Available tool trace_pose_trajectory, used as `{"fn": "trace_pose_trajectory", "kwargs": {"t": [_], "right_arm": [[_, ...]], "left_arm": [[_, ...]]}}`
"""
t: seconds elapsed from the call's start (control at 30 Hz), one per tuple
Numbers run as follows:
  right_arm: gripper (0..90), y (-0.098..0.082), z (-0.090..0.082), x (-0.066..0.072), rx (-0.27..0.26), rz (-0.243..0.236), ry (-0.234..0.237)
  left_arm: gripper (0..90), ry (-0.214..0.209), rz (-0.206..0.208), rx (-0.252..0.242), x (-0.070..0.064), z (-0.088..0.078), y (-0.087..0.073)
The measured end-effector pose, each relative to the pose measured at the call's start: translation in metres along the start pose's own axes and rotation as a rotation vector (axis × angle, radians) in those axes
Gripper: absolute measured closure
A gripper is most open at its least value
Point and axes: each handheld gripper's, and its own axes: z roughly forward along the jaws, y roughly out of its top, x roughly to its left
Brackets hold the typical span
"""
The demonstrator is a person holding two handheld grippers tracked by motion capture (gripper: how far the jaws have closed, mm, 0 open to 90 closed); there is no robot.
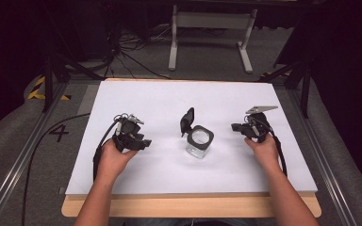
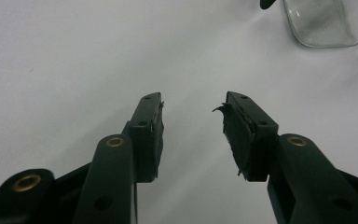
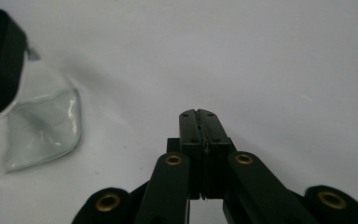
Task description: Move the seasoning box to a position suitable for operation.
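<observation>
**Caller:** Start at the middle of the white table top [image 1: 136, 94]. There stands the clear glass jar [image 1: 199, 143], square in shape with a black rim, upright. Its black flip lid [image 1: 186, 121] is tipped up and back on the far-left side, so the mouth lies open to the camera above.

**Analyst:** And nothing touches it. The jar sits between the two grippers, well apart from both.

**Caller:** Off to the jar's left, the left gripper [image 1: 140, 142] rests low over the table in the person's left hand [image 1: 114, 157], jaws pointing across toward the jar. In the left gripper view, the left gripper [image 2: 192, 116] has its jaws standing plainly apart, bare white surface between the pads.

**Analyst:** The jar's glass base [image 2: 320, 23] sits in the top right corner of that view, ahead of the jaws and off to one side. It is not in line with the gap.

**Caller:** Over on the other side, the right gripper [image 1: 238, 127] is carried in the right hand [image 1: 263, 149], the grey plate on top, tips aimed leftward at the jar.

**Analyst:** The right gripper view shows the right gripper [image 3: 199, 114] with jaws pressed flat together, nothing caught between them. The jar [image 3: 44, 126] lies at the left edge there, its black rim at the upper corner, ahead of the closed tips and clear of them.
</observation>
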Motion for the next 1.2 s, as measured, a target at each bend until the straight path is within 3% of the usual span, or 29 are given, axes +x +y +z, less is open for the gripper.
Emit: {"fn": "trace_pose_trajectory", "kwargs": {"t": [0.13, 0.3, 0.43, 0.53, 0.7, 0.9, 1.2], "right_arm": [[89.3, 0.001, 0.002, 0.012, 0.037, -0.053, 0.025], [89.3, 0.003, 0.0, 0.018, 0.036, -0.092, 0.04], [89.3, 0.003, 0.0, 0.021, 0.032, -0.09, 0.095], [89.3, 0.005, 0.005, 0.032, 0.044, -0.135, 0.132], [89.3, 0.006, 0.012, 0.044, 0.07, -0.169, 0.169], [89.1, 0.007, 0.018, 0.057, 0.069, -0.23, 0.185], [89.3, 0.008, 0.023, 0.057, 0.07, -0.229, 0.184]], "left_arm": [[56.2, -0.013, 0.015, 0.003, -0.004, -0.005, 0.002], [55.1, -0.037, 0.032, 0.016, -0.009, -0.01, 0.006], [53.8, -0.053, 0.046, 0.028, -0.013, -0.012, 0.009], [53.0, -0.063, 0.045, 0.041, -0.018, -0.014, 0.012], [52.6, -0.074, 0.056, 0.055, -0.026, -0.019, 0.015], [49.4, -0.073, 0.066, 0.061, -0.031, -0.023, 0.016], [48.7, -0.077, 0.068, 0.063, -0.033, -0.022, 0.016]]}}
